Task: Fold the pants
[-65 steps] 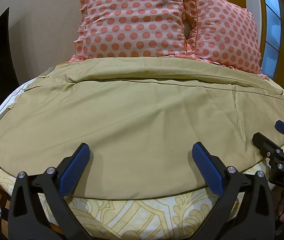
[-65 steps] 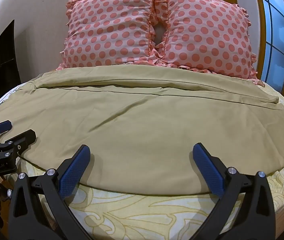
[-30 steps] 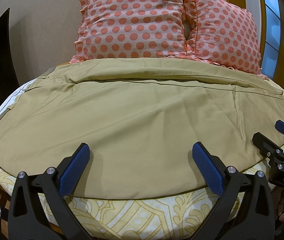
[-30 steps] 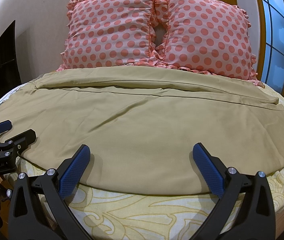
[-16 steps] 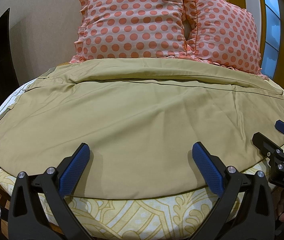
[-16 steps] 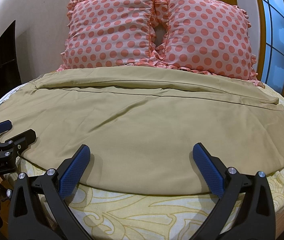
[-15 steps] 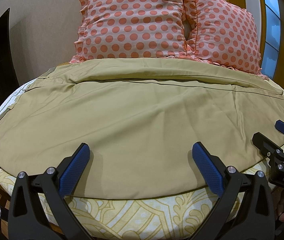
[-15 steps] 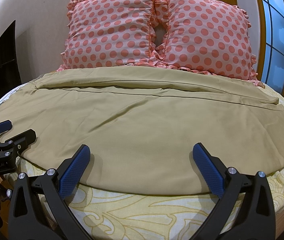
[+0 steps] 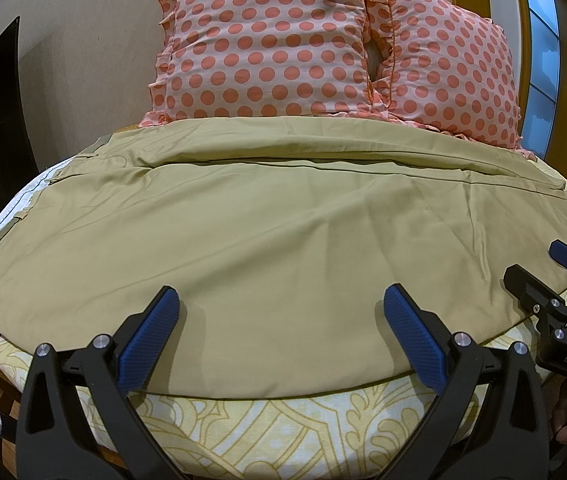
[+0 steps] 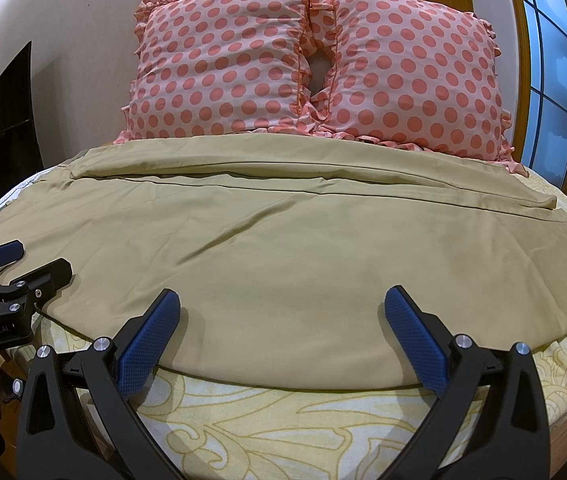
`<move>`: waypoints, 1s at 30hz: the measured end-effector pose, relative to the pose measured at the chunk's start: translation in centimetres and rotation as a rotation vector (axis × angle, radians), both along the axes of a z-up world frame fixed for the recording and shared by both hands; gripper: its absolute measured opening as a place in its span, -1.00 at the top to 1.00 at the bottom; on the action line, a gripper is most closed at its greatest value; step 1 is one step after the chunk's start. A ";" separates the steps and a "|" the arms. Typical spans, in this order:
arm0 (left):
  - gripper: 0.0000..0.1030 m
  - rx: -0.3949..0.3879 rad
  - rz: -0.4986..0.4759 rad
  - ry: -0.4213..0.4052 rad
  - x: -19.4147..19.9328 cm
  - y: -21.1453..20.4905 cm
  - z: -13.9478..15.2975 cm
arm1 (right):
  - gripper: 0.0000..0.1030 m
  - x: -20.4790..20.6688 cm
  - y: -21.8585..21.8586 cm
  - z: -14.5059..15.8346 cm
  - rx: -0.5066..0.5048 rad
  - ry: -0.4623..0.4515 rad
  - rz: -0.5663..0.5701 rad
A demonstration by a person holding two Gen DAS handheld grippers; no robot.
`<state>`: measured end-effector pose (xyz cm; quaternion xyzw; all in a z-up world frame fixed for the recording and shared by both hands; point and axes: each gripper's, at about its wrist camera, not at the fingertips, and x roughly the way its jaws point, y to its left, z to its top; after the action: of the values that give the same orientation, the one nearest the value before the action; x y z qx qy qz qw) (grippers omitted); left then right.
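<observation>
The khaki pants (image 9: pixel 283 248) are lying spread flat across the bed, waistband toward the left edge and legs running off to the right, with one leg lying along the far side beneath the polka-dot pillows (image 10: pixel 315 64). Nothing has shifted over the last couple of seconds: the cloth is keeping the same shallow creases and both claws are sitting exactly where they were, so the folding is apparently not yet under way and this is looking like a pause before the first grasp. The fabric is reading as thin and smooth, with a few soft diagonal wrinkles fanning from the middle and a clean hem along the near edge.

The left gripper (image 9: pixel 283 320) is hovering over that near hem with its jaws spread wide, holding nothing. The right gripper (image 10: pixel 283 320) is doing the same further right, also wide open and empty. Below the hem, the yellow patterned bedsheet (image 10: pixel 283 432) is showing.
</observation>
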<state>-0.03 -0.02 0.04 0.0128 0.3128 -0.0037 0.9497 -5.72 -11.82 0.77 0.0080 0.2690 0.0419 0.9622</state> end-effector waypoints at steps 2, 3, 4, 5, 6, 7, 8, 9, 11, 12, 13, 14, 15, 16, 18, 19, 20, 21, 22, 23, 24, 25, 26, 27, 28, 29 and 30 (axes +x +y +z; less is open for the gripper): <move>-0.96 0.000 0.000 -0.001 0.0 0.0 0.0 | -0.97 -0.1 0.0 0.0 0.000 -0.002 0.000; -0.96 0.000 0.000 -0.001 0.0 0.0 0.0 | -0.97 0.0 0.0 0.0 0.000 -0.004 0.000; -0.96 0.000 0.000 -0.001 0.0 0.0 0.0 | -0.97 0.0 0.1 0.0 0.000 -0.003 0.000; -0.96 0.000 0.000 -0.001 0.0 0.0 0.0 | -0.97 -0.1 0.1 0.0 0.000 -0.004 -0.001; -0.96 0.000 0.000 -0.001 0.0 0.0 0.0 | -0.97 -0.2 0.1 0.0 0.000 -0.006 0.000; -0.96 0.000 0.000 -0.001 0.0 0.0 0.0 | -0.97 -0.1 0.1 0.0 0.000 -0.007 0.000; -0.96 0.000 0.000 -0.001 0.0 0.0 0.0 | -0.97 -0.2 0.1 -0.1 0.000 -0.006 -0.001; -0.96 0.000 0.000 -0.001 0.0 0.0 0.0 | -0.97 -0.3 0.2 -0.1 0.000 -0.008 -0.002; -0.96 0.001 -0.001 -0.002 0.0 0.0 0.0 | -0.97 -0.5 0.3 -0.1 0.001 -0.024 -0.003; -0.96 0.001 -0.002 -0.002 0.0 0.0 0.0 | -0.97 -0.7 0.3 -0.1 0.001 -0.037 -0.002; -0.96 0.002 -0.006 0.000 0.0 0.0 0.1 | -0.97 -0.6 0.1 -0.1 0.002 -0.033 0.006; -0.96 0.003 -0.012 0.008 0.1 0.1 0.2 | -0.97 -0.1 -0.1 0.1 0.002 -0.004 0.023; -0.96 -0.001 -0.016 0.023 0.0 0.5 1.1 | -0.97 0.8 -0.5 0.7 0.011 0.049 0.048; -0.96 -0.004 -0.015 0.031 0.2 0.7 1.3 | -0.97 2.0 -1.4 1.6 0.032 0.088 0.057; -0.96 -0.004 0.007 0.034 0.4 1.2 1.7 | -0.97 3.6 -4.2 3.8 0.081 0.065 0.003; -0.96 -0.006 0.021 0.027 0.4 1.7 1.9 | -0.97 4.7 -5.9 5.1 0.099 0.038 -0.049; -0.96 -0.009 0.028 0.021 0.5 1.9 2.1 | -0.97 6.5 -8.3 6.6 0.121 0.016 -0.126; -0.96 -0.015 0.049 0.008 0.8 2.6 2.7 | -0.97 8.0 -9.9 7.4 0.137 0.015 -0.184; -0.96 -0.019 0.062 0.000 0.9 3.0 3.0 | -0.97 10.1 -11.9 8.1 0.158 0.024 -0.251; -0.96 -0.023 0.075 -0.008 1.3 3.4 3.4 | -0.97 12.3 -13.8 8.6 0.178 0.042 -0.309; -0.96 -0.024 0.082 -0.013 1.5 3.6 3.7 | -0.97 15.4 -16.1 8.8 0.196 0.073 -0.386; -0.96 -0.026 0.088 -0.019 1.8 3.8 4.0 | -0.97 18.0 -17.9 8.7 0.211 0.102 -0.442; -0.96 -0.031 0.091 -0.026 2.3 4.0 4.5 | -0.94 20.5 -19.6 8.5 0.224 0.136 -0.499; -0.96 -0.033 0.090 -0.030 2.4 4.0 4.7 | -0.78 24.1 -21.8 7.8 0.245 0.188 -0.569; -0.96 -0.034 0.090 -0.038 2.8 4.1 5.1 | -0.68 26.5 -23.3 7.2 0.263 0.231 -0.612; -0.96 -0.032 0.093 -0.047 3.1 4.1 5.4 | -0.51 28.2 -24.8 6.6 0.278 0.263 -0.650; -0.96 -0.028 0.095 -0.055 3.2 4.1 5.7 | -0.42 30.7 -26.3 5.6 0.296 0.308 -0.701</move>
<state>3.15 4.11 5.69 -0.0153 0.2869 0.0371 0.9571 24.99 -38.11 6.41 0.2436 0.3818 -0.2521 0.8552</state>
